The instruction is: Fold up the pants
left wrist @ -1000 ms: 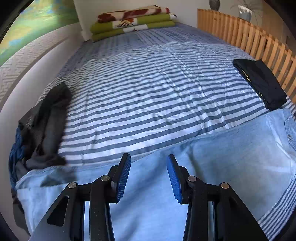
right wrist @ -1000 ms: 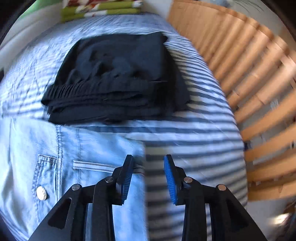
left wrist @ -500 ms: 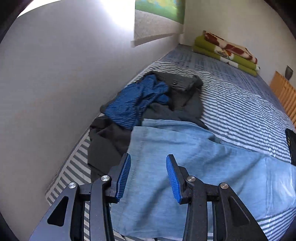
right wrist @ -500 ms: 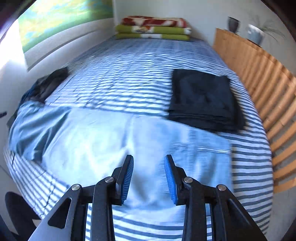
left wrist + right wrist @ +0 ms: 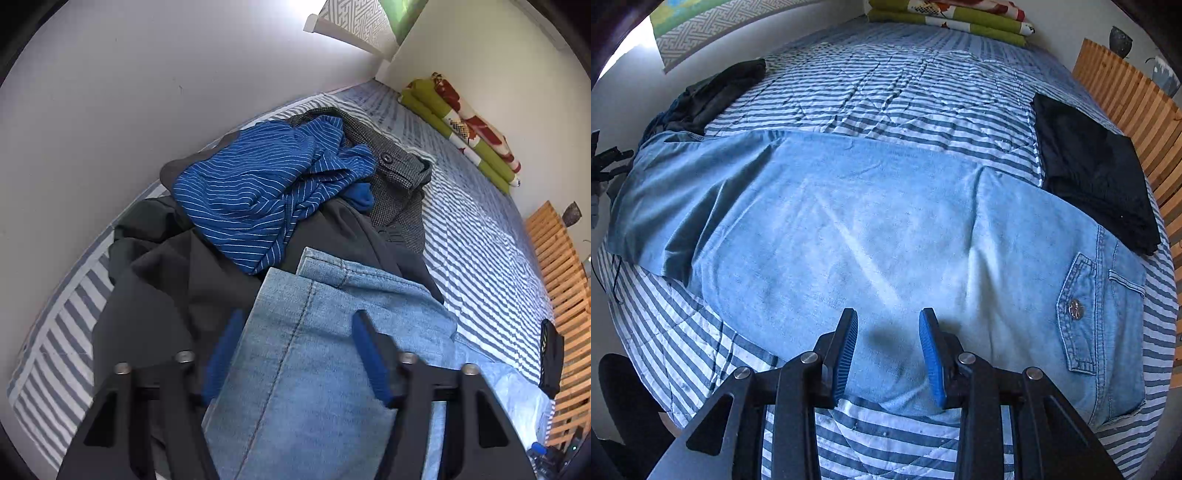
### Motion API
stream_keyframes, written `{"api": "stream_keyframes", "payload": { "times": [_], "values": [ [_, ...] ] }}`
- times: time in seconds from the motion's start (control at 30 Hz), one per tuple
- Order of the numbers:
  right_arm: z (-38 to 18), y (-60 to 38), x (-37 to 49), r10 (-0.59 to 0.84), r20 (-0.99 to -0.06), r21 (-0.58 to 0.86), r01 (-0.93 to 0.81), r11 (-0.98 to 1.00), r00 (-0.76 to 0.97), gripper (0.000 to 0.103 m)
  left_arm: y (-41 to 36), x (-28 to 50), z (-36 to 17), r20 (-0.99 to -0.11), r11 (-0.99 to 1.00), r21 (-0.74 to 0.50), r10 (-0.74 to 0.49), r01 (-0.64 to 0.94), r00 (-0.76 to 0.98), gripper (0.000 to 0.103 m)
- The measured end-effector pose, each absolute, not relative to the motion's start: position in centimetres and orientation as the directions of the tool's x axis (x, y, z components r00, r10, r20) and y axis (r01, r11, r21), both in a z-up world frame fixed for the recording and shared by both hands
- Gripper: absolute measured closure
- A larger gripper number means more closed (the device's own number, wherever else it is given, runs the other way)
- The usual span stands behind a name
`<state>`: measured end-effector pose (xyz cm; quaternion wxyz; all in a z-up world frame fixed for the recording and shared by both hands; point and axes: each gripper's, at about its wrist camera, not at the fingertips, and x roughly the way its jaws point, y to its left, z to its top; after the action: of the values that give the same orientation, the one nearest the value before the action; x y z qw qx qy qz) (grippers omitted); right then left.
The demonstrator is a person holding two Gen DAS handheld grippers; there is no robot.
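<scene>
The striped bedspread [image 5: 905, 92] covers the whole bed, and across its near part the light blue jeans [image 5: 849, 229] lie flat from side to side, waistband and button pocket toward the wooden slat rail [image 5: 1126, 96], leg hems toward the white wall [image 5: 129, 92]. Half a second ago the left view took in the hems from farther back; now the left gripper [image 5: 295, 350] is close over the leg end, the two stacked hems just ahead of its blue pads, jaws spread wide with denim between them but not pinched. The right gripper [image 5: 888, 350] has dropped nearer the near edge of the jeans at mid-length, jaws likewise apart and holding nothing. By the hems lies a heap of dark clothes [image 5: 166, 288] with a blue pinstriped garment [image 5: 258, 192] on top. Folded black pants [image 5: 1097, 173] rest beside the rail, touching the waistband. Folded green blankets [image 5: 953, 18] sit at the far end.
</scene>
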<state>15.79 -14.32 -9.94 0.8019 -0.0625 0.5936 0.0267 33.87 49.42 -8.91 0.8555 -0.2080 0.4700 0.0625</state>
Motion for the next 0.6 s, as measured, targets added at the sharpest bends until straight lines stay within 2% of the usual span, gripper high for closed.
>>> {"api": "stream_keyframes", "payload": {
  "times": [0.03,0.1,0.17,0.23,0.3,0.4,0.47,0.5,0.53,0.57,0.6],
  "values": [
    [-10.4,-14.3,16.1,-0.046,-0.957,-0.083,-0.119,0.989,0.287,0.072,49.1,34.0,-9.1,-0.835,0.915,-0.278,-0.079,-0.293,0.544,0.103],
    [-11.5,-14.5,16.5,-0.080,-0.960,-0.120,-0.133,0.984,0.268,0.072,48.2,33.8,-8.5,-0.827,0.942,-0.207,-0.024,-0.264,0.562,0.103],
    [-12.7,-14.5,16.7,-0.167,-0.948,-0.215,-0.158,0.964,0.272,0.070,47.7,33.4,-7.5,-0.808,0.953,-0.171,0.009,-0.249,0.589,0.103],
    [-13.5,-15.0,16.7,-0.265,-0.920,-0.322,-0.172,0.931,0.291,0.064,47.5,32.7,-5.6,-0.779,0.953,-0.156,0.044,-0.261,0.625,0.103],
    [-14.0,-15.8,16.8,-0.292,-0.915,-0.343,-0.157,0.926,0.278,0.062,47.2,32.1,-2.9,-0.734,0.958,-0.140,0.070,-0.251,0.676,0.103],
    [-13.9,-16.6,16.7,-0.286,-0.918,-0.331,-0.133,0.934,0.276,0.058,46.8,32.8,-1.0,-0.727,0.969,-0.173,-0.005,-0.177,0.687,0.103],
    [-13.9,-16.7,16.5,-0.284,-0.917,-0.329,-0.129,0.935,0.281,0.056,47.0,34.0,-1.8,-0.773,0.966,-0.186,-0.030,-0.180,0.634,0.100],
    [-13.9,-16.8,16.4,-0.285,-0.915,-0.331,-0.128,0.935,0.285,0.056,47.2,34.6,-2.6,-0.801,0.962,-0.171,-0.010,-0.214,0.598,0.092],
    [-13.9,-16.8,16.4,-0.286,-0.914,-0.332,-0.127,0.935,0.289,0.056,47.5,35.0,-3.5,-0.817,0.957,-0.173,-0.009,-0.231,0.576,0.076],
    [-14.0,-16.7,16.5,-0.285,-0.913,-0.332,-0.126,0.935,0.290,0.056,47.8,35.2,-4.0,-0.822,0.952,-0.186,-0.016,-0.243,0.570,0.066],
    [-14.0,-16.7,16.4,-0.284,-0.914,-0.330,-0.124,0.936,0.290,0.056,48.3,35.5,-4.9,-0.824,0.940,-0.213,-0.027,-0.267,0.566,0.048]
  ]
}}
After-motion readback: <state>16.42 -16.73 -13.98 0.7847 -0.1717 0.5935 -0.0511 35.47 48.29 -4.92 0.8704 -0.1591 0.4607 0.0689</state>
